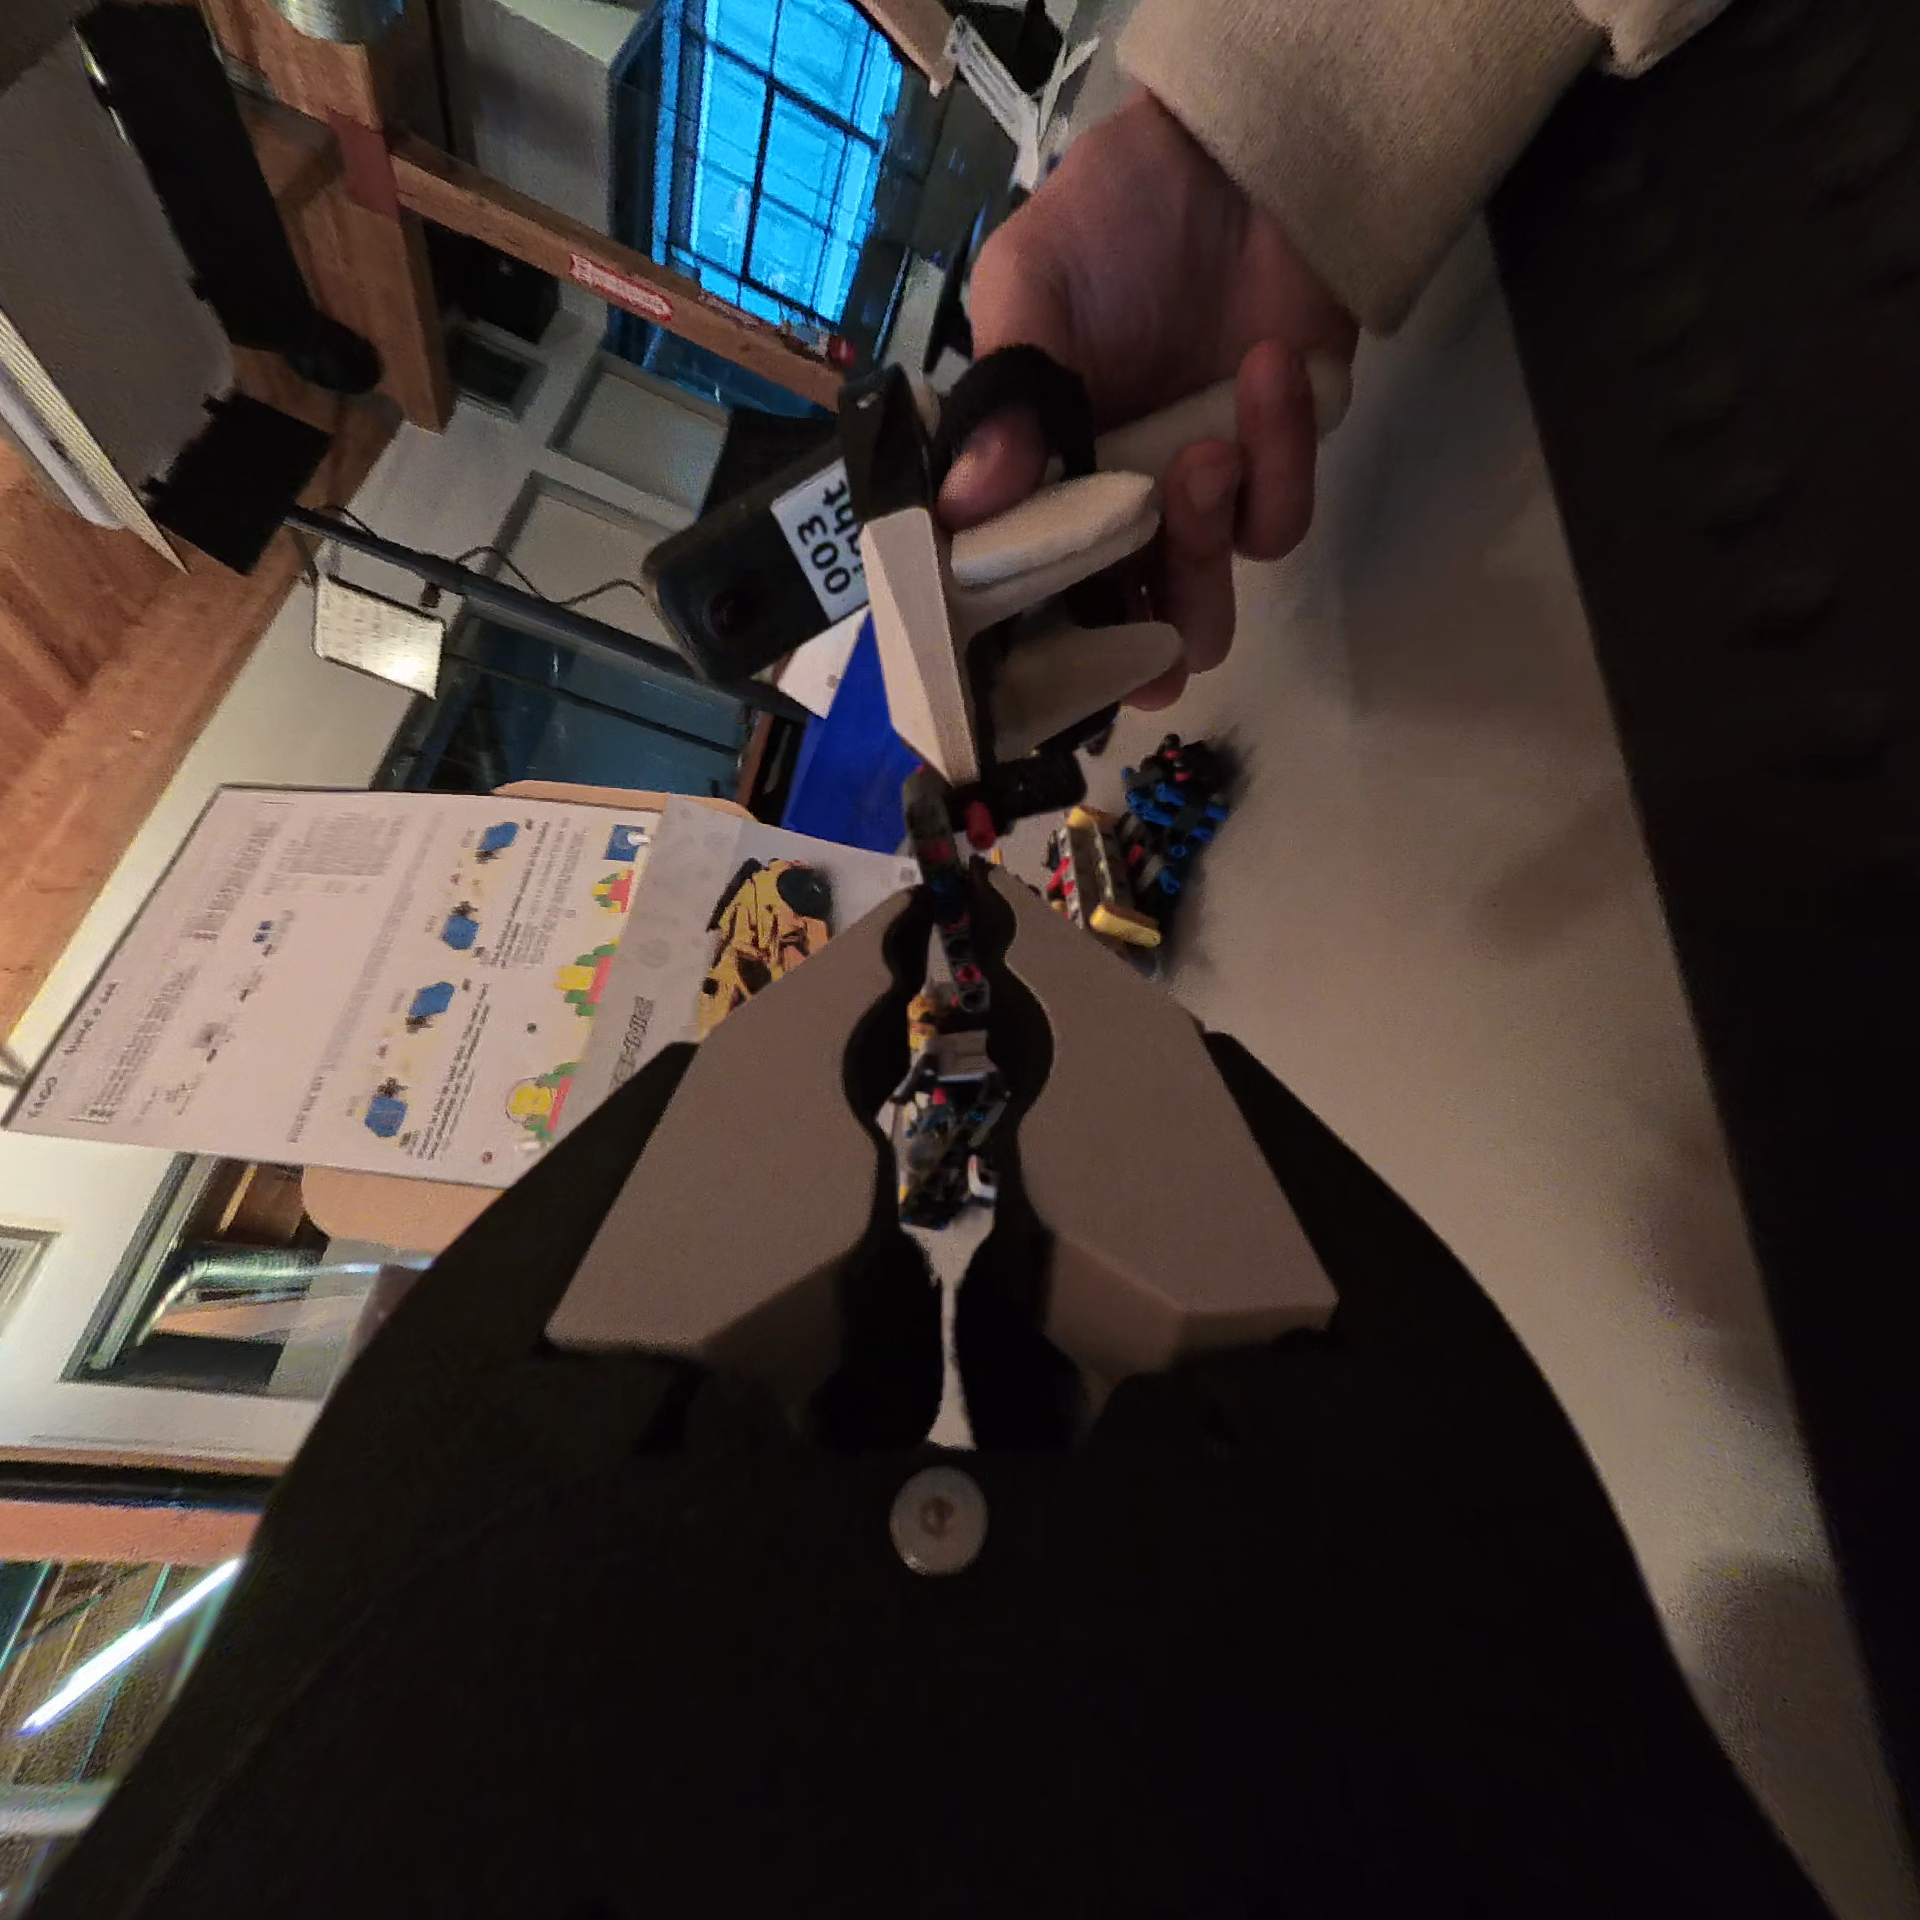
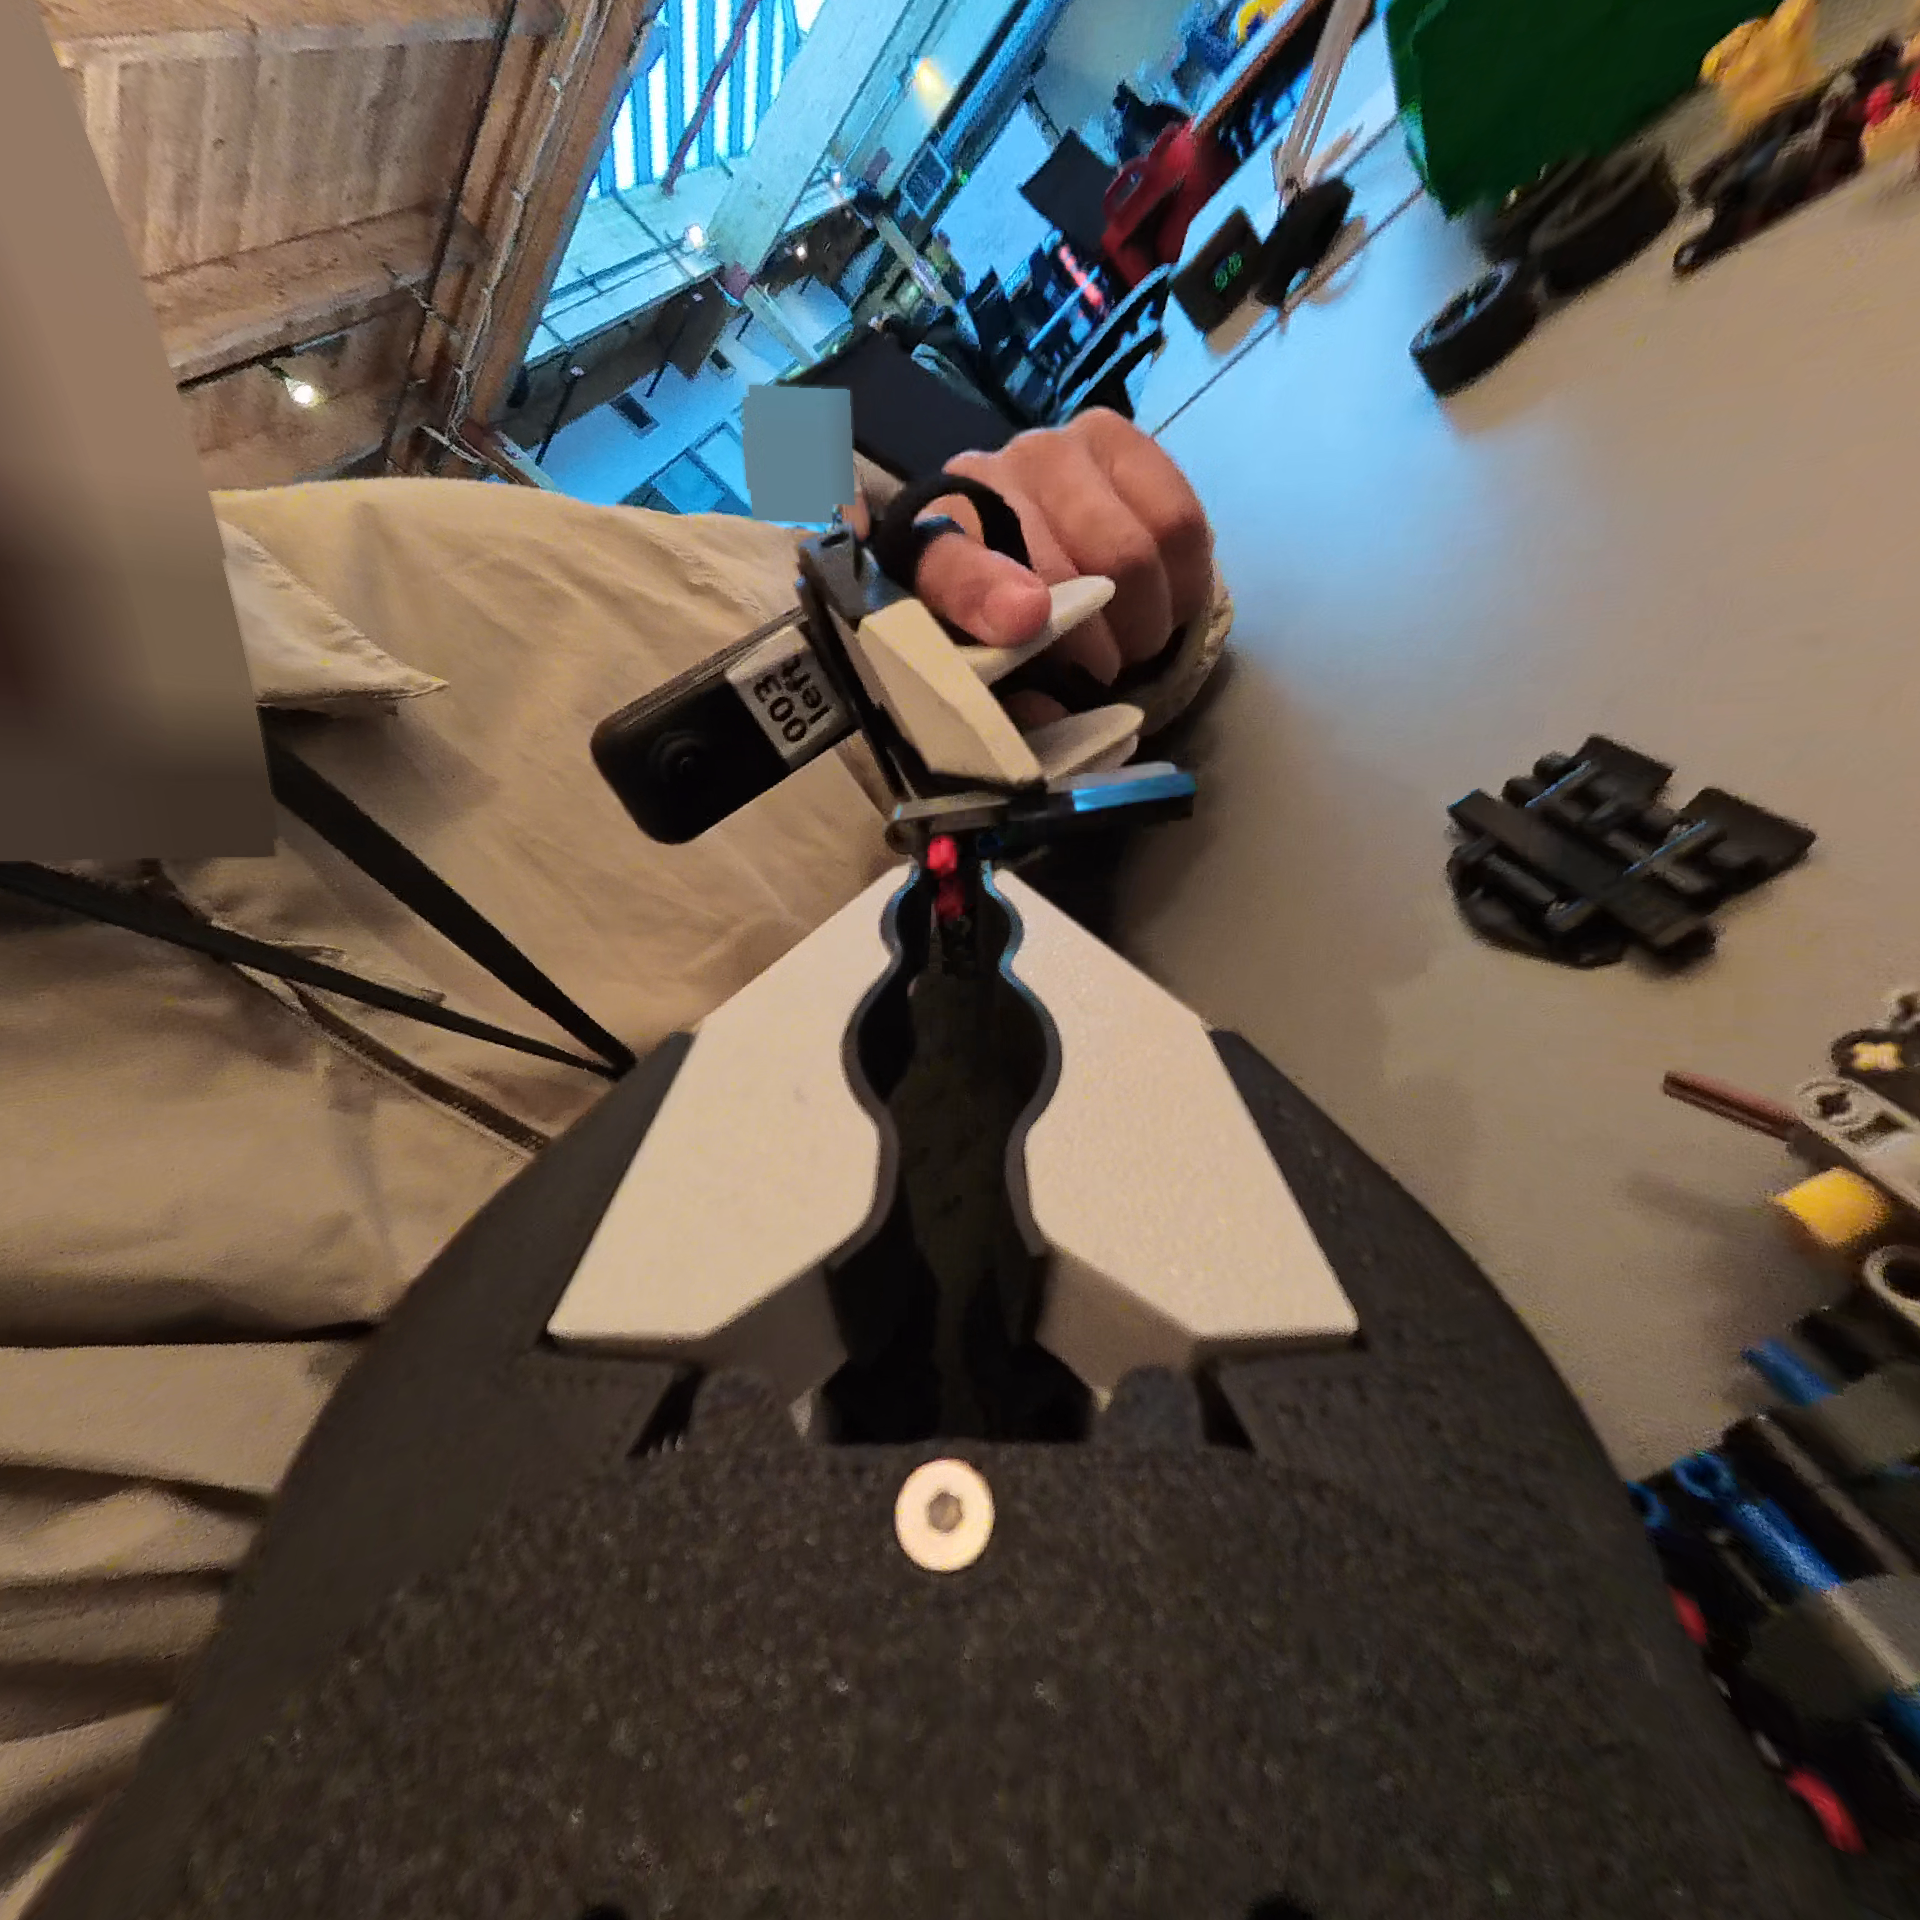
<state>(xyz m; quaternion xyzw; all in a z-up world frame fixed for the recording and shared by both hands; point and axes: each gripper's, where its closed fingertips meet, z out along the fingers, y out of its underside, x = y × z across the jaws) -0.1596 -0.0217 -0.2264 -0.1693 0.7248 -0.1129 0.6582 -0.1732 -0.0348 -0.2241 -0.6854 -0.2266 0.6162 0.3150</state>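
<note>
Left claw [image 1: 961,904] is pinched on a dark toy beam [image 1: 961,961], held steady off the table [image 1: 1455,935]; right claw [image 2: 951,883], beyond the beam's tip, is pressed on a red pin [image 2: 942,857]. Loose toy pieces [image 1: 1143,842] lie farther.

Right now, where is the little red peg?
The red peg sits at the tip of the right gripper, in the middle of the right wrist view. Just beyond it, the left gripper holds a dark beam.
</note>
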